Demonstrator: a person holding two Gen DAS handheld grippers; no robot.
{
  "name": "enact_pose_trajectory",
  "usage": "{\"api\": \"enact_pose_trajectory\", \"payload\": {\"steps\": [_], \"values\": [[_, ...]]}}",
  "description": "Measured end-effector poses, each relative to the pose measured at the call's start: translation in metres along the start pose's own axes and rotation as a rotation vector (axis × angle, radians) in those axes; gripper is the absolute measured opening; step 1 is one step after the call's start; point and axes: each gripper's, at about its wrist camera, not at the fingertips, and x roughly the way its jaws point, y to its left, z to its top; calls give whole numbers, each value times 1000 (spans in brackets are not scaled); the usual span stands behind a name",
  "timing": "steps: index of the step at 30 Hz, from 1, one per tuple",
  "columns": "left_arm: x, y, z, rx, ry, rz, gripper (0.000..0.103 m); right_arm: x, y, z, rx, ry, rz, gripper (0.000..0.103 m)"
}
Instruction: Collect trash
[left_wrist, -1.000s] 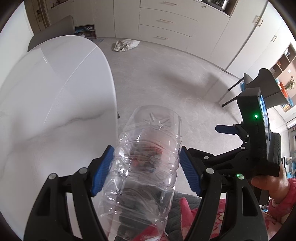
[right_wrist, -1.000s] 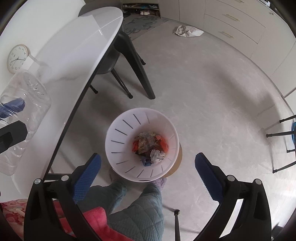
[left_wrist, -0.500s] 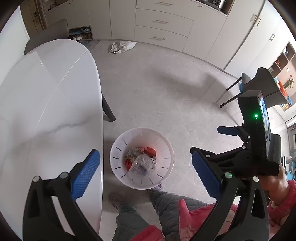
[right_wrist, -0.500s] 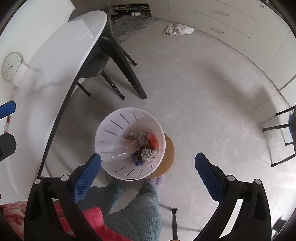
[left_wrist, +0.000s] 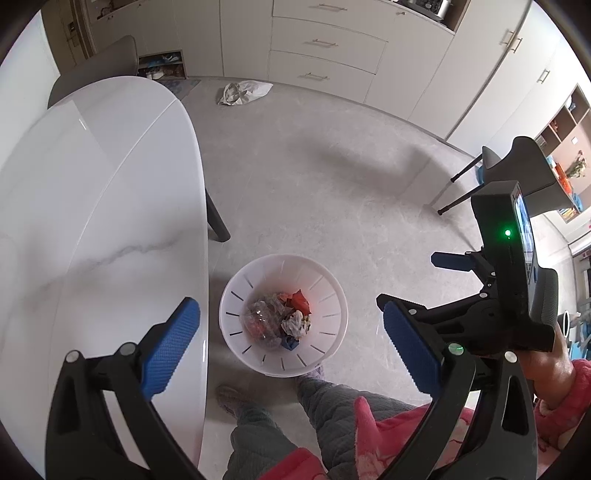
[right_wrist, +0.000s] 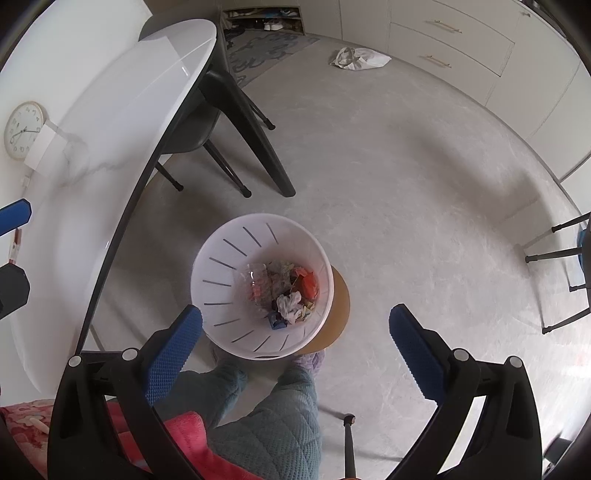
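A white slotted trash bin (left_wrist: 325, 291) stands on the floor beside the table; it also shows in the right wrist view (right_wrist: 221, 258). Inside it lie a clear plastic bottle (left_wrist: 260, 321), crumpled paper (left_wrist: 295, 325) and red and blue scraps. The bottle shows in the right wrist view too (right_wrist: 258, 286). My left gripper (left_wrist: 291, 343) is open and empty, high above the bin. My right gripper (right_wrist: 295, 343) is open and empty, also above the bin. The right gripper's body (left_wrist: 506, 266) appears at the right of the left wrist view.
A white marble-look table (left_wrist: 92, 221) lies to the left, with dark legs (right_wrist: 258, 140) and a chair under it. A crumpled bag (left_wrist: 243, 92) lies on the floor near the cabinets. The person's legs (right_wrist: 273, 413) are below the bin. Another chair (left_wrist: 517, 173) stands at the right.
My left gripper opened and let go of the clear bottle, which dropped into the bin and settled among the trash. The right gripper stayed open above the bin.
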Motion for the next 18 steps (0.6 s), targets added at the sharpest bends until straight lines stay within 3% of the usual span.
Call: {"api": "enact_pose_trajectory", "payload": {"steps": [7, 18], "values": [[-8, 11, -2, -36, -12, 19, 95, 1, 14, 5, -25, -1, 10, 100], [-29, 44, -19, -162, -51, 79, 95, 3, 66, 25, -155, 2, 45, 100]]}}
